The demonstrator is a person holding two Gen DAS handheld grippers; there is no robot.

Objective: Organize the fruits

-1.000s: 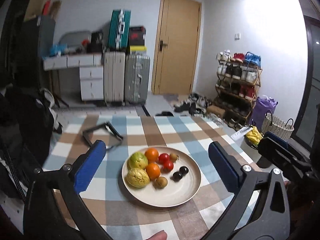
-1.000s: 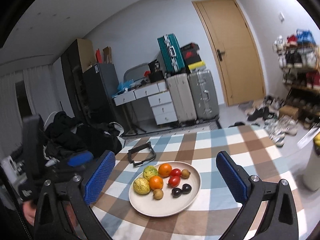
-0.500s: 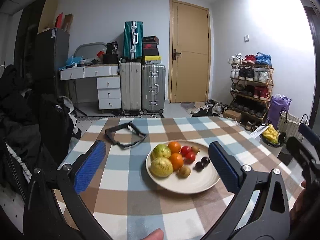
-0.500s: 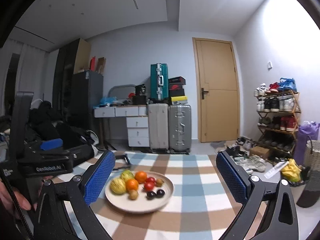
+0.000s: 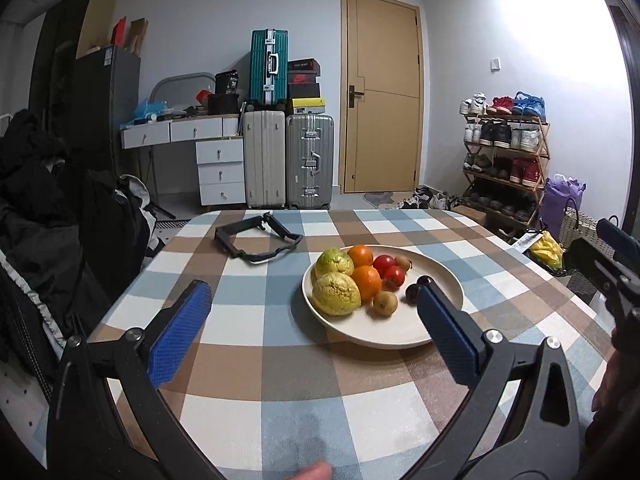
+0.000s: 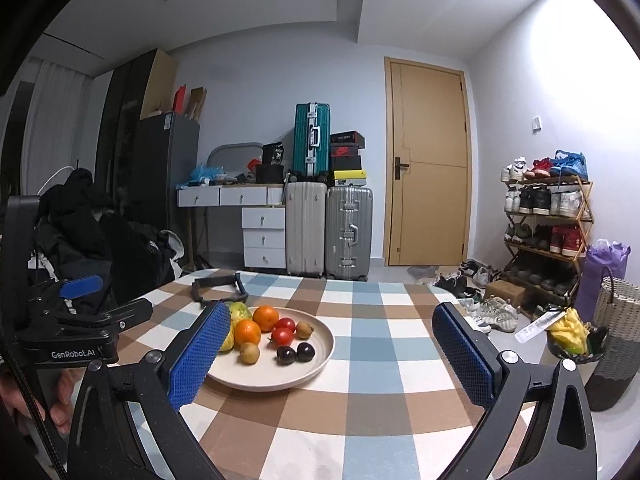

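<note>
Surface: checked tablecloth fills the lower frame.
Left gripper: your jaws gape wide, holding nothing.
Right gripper: spread apart too, empty.
Fruits: all on the plate, centre right; guavas, oranges, tomatoes.
Progress: apparently nothing sorted yet.

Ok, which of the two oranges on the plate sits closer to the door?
The orange behind the other orange, beside the rear green fruit.

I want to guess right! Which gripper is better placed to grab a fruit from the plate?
Probably left. The left gripper, open, frames the plate; the right gripper, also open, points beside it.
</note>
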